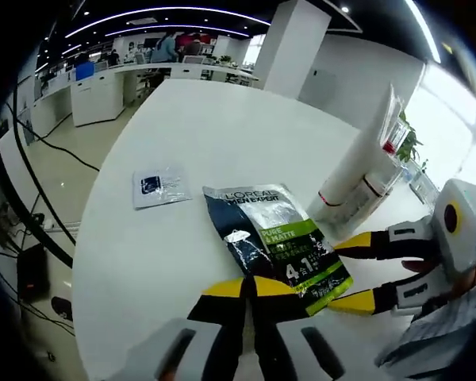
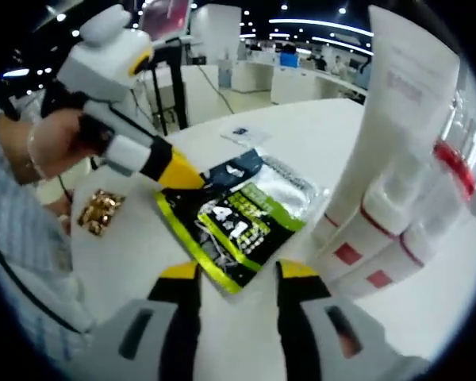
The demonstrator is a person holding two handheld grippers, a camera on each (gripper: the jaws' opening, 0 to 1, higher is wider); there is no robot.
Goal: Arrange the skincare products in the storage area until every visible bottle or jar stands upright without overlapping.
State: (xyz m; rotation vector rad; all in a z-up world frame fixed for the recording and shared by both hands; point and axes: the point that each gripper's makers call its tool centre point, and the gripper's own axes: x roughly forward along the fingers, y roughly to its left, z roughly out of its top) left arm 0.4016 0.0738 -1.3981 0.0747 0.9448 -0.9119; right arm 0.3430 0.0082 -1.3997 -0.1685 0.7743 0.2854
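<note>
Left gripper view puts my left gripper [image 1: 250,287] low over the round white table [image 1: 198,143], its yellow-tipped jaws drawn together at the near edge of the L'Oreal sachet [image 1: 276,238]; they look clenched, though I cannot tell whether they pinch the packet's edge or merely touch it; the sachet lies flat, black and green, print facing up. From the right side of this view comes my right gripper [image 1: 345,274], jaws spread apart, one above and one below the sachet's far corner, nothing gripped between them. A small white packet [image 1: 160,187] with a dark blue square lies flat on the table, apart from the sachet; beyond the sachet stand the white tubes [image 1: 363,171], upright, caps down, close together.

The right gripper view offers the other side: my right gripper [image 2: 238,274] released, jaws wide, the sachet [image 2: 236,216] lying just ahead of the gap; the left gripper [image 2: 178,173] enters from the left, its yellow tip resting at the sachet's upper edge, held by a hand [image 2: 57,147]; the tubes [image 2: 385,167] loom large here, red bands near their caps; the small packet [image 2: 240,133] is tiny beyond.
</note>
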